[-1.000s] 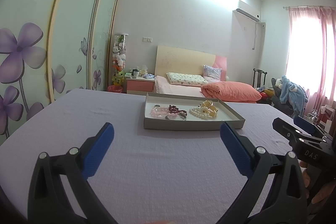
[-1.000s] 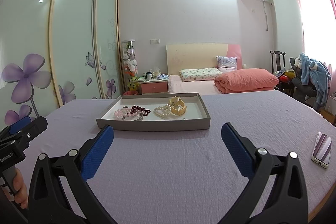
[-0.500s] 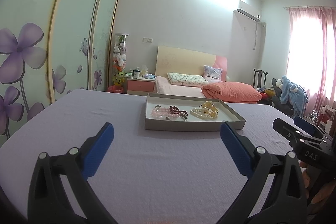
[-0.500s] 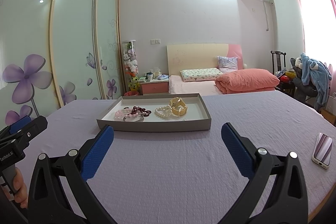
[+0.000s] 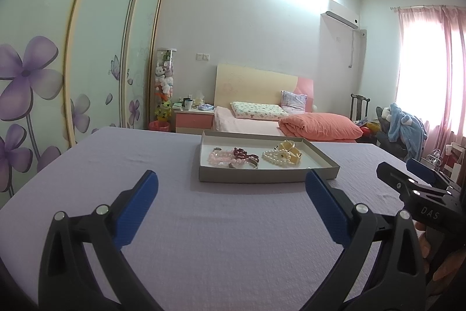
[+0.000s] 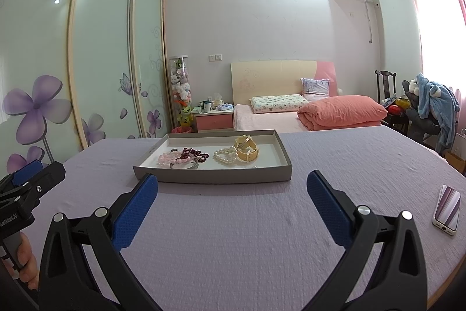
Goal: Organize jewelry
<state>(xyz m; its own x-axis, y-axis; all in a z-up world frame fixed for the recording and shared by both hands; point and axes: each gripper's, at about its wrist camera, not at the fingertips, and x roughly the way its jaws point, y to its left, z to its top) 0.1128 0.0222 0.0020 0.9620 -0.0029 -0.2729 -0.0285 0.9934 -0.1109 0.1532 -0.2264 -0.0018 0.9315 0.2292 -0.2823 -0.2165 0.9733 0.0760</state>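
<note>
A shallow grey tray (image 5: 262, 175) (image 6: 215, 175) rests on the lilac tablecloth ahead of both grippers. Inside it lie a pink bead bracelet (image 5: 220, 156) (image 6: 170, 158), a dark red bead string (image 5: 243, 154) (image 6: 193, 154), a pearl bracelet (image 5: 276, 161) (image 6: 225, 158), a yellow bangle (image 5: 289, 150) (image 6: 247, 149) and a silver ring (image 5: 217, 149). My left gripper (image 5: 231, 191) is open and holds nothing, well short of the tray. My right gripper (image 6: 232, 191) is open too, its fingers just before the tray's near wall.
A phone (image 6: 447, 209) lies on the table near its right edge. The right gripper's body (image 5: 422, 194) shows at the left view's right side; the left one's (image 6: 26, 191) at the right view's left. A bed (image 6: 305, 112), wardrobe doors and chair stand beyond.
Both grippers have edged slightly closer to the tray; the right one more. Both stay open and nothing in the tray has moved.
</note>
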